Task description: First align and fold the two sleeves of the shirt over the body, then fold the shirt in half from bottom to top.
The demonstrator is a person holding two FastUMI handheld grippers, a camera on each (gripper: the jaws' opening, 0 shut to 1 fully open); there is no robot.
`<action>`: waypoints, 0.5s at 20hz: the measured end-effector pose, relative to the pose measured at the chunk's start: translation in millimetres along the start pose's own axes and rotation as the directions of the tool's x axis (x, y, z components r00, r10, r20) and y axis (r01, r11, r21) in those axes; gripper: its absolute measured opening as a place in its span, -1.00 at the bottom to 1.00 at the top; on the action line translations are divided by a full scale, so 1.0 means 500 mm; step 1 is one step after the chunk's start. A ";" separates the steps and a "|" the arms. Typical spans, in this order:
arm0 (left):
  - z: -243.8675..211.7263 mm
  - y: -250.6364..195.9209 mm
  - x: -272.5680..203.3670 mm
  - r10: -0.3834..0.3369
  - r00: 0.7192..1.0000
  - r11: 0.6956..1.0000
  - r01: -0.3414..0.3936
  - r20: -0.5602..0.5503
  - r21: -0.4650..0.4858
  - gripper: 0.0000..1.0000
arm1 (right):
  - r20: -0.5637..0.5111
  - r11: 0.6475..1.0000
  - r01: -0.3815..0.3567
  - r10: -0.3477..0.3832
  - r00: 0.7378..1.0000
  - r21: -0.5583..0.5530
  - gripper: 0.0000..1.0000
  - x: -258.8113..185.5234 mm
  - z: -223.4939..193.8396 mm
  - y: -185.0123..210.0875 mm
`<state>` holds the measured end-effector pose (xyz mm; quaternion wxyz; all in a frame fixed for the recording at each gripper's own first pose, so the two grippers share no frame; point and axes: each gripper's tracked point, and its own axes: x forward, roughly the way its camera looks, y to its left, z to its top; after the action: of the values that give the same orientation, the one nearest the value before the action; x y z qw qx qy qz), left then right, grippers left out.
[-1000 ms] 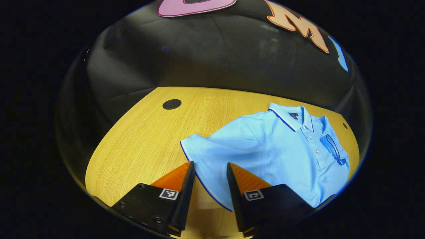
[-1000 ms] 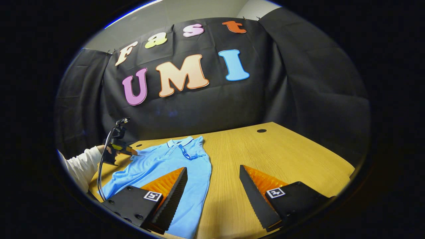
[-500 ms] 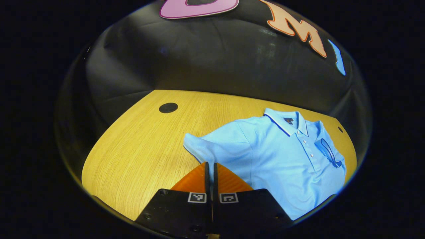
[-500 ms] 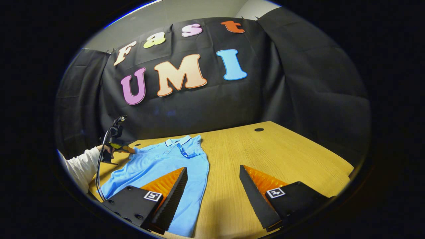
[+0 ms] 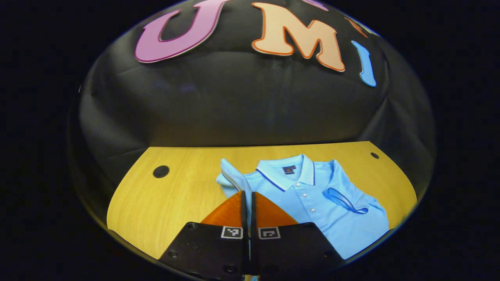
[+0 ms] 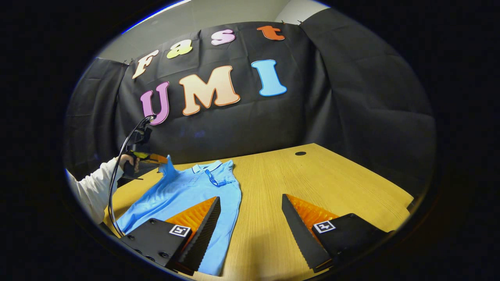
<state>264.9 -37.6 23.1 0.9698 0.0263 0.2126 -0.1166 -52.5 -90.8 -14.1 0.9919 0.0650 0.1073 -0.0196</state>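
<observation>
A: What was the biggest thing there?

B: The wooden table (image 6: pixel 343 175). A light blue polo shirt (image 6: pixel 183 191) lay front up on it, collar (image 5: pixel 287 175) toward the far edge, body flat on the wood.

A: Was every part of the shirt flat?

B: No. One sleeve (image 5: pixel 230 175), beside the collar, stood up off the table in a peak. The other sleeve (image 5: pixel 345 201) already lay folded over the shirt's chest.

A: What held the raised sleeve?

B: The left gripper (image 5: pixel 247 197). Its fingers were pressed together with the sleeve cloth pinched between them. In the right gripper view that same gripper (image 6: pixel 158 158) sat above the shirt's shoulder, held by a hand (image 6: pixel 127 160) in a white cuff (image 6: pixel 95 189), with a cable (image 6: pixel 117 175) trailing down from it.

A: And the right gripper?

B: The right gripper (image 6: pixel 252 212) was spread wide and gripped nothing, over the shirt's near side edge and the bare wood beside it.

A: Anything smaller?

B: A dark round hole (image 6: pixel 300 153) in the table, well away from the shirt.
</observation>
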 end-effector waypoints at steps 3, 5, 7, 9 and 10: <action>-0.027 -0.081 0.036 -0.045 0.998 0.997 0.047 -0.041 0.054 -1.00 | -0.011 1.000 -0.009 0.009 1.000 -0.003 0.96 -0.001 -0.007 0.000; -0.059 -0.117 0.066 -0.055 0.995 0.994 0.061 -0.078 0.089 -1.00 | -0.020 1.000 -0.005 0.004 1.000 -0.010 0.96 0.001 -0.011 -0.005; -0.082 -0.142 0.087 -0.049 0.994 0.990 0.062 -0.100 0.127 -0.97 | -0.020 1.000 -0.010 0.010 1.000 0.001 0.89 0.004 -0.010 -0.002; -0.093 -0.160 0.100 -0.046 0.993 0.986 0.062 -0.110 0.154 -0.87 | -0.022 1.000 -0.021 0.021 1.000 0.014 0.96 0.004 -0.014 0.006; -0.097 -0.173 0.102 -0.055 0.992 0.985 0.073 -0.116 0.157 -0.81 | -0.023 1.000 -0.026 0.027 0.999 0.016 0.96 0.006 -0.015 0.008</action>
<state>269.5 -127.4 -42.4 0.9470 0.1039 0.2568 -0.1627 -51.0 -86.0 -21.3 0.9902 0.0744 0.1179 -0.0066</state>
